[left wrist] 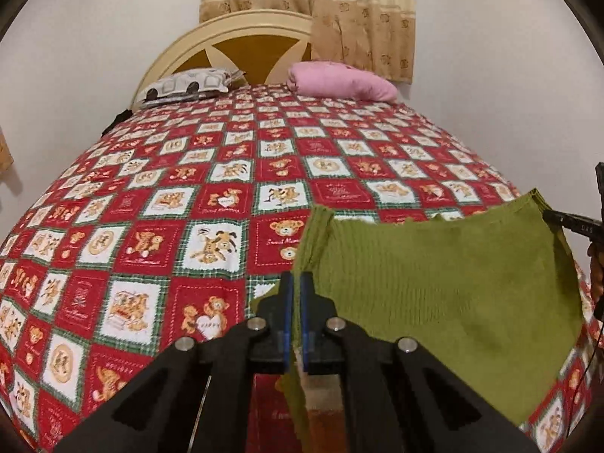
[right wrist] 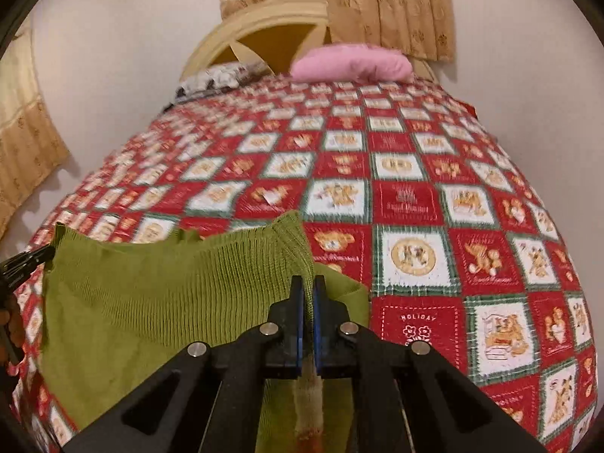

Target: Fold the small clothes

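Two grippers hold one green knitted garment (left wrist: 434, 275) above the patchwork bedspread (left wrist: 151, 226). On the left side, the left gripper (left wrist: 295, 283) has its blue pads pressed together on one edge of the cloth. In the middle, the garment hangs spread between the two holds, probably so that it can be laid flat for the fold. On the right side, the right gripper (right wrist: 308, 290) is closed on the opposite edge in the same way.

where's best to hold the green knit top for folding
At its two upper corners, one per gripper, coming from the near edge of the bed. The green knit top hangs as a flat sheet between the left gripper and right gripper, both shut on it.
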The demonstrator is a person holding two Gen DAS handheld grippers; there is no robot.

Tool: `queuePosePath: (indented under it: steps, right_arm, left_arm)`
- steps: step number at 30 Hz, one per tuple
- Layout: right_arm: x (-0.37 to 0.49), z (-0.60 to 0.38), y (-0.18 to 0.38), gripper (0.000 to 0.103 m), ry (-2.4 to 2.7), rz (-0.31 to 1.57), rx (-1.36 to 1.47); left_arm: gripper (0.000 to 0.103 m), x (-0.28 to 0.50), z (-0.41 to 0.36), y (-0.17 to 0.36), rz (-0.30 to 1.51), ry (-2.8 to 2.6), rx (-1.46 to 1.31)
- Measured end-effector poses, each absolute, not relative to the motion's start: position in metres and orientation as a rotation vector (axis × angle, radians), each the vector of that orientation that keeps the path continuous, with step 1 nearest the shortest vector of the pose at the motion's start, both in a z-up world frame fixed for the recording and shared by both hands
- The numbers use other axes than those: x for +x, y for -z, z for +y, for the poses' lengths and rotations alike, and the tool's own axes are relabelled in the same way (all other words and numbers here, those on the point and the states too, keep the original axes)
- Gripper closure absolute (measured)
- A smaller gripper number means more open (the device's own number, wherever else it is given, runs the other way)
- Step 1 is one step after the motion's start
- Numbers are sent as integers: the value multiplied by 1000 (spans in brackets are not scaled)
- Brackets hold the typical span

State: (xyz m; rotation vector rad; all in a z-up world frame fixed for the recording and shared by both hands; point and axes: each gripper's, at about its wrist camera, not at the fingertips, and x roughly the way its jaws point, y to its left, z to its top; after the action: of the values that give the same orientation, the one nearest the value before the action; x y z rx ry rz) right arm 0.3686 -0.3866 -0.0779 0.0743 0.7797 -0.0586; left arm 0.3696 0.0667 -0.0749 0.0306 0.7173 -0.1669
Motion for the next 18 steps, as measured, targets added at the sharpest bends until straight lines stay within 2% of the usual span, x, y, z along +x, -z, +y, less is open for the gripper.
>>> queuePosePath:
  steps: [9,11,12,13,14,15,17,18]
  right_arm:
    - [391,-398,132,100,124,893,86]
    - [389,-397,133,97,122,900,79]
    - [387,-398,131,83,135,898,73]
    - [382,-399,127,60,169,891,63]
    - [377,-399,122,50,188,878,60]
    - [369,-398,116,47,185,854,67]
    - [357,-391,105,47,157,819,67]
    - [349,-382,99,47,134,802,47]
  left_arm:
    - [99,401,56,124,813,106,72]
    - [92,400,55,128,815,101,84]
    - [89,399,57,127,815,85,82]
    - [82,397,60,126,812,71,72]
    - [77,394,64,122,811,65,53]
    - [72,388,70,117,801,58,25]
    - [63,376,78,107,774,52,-5]
    - [55,367,81,102,755,44,-18]
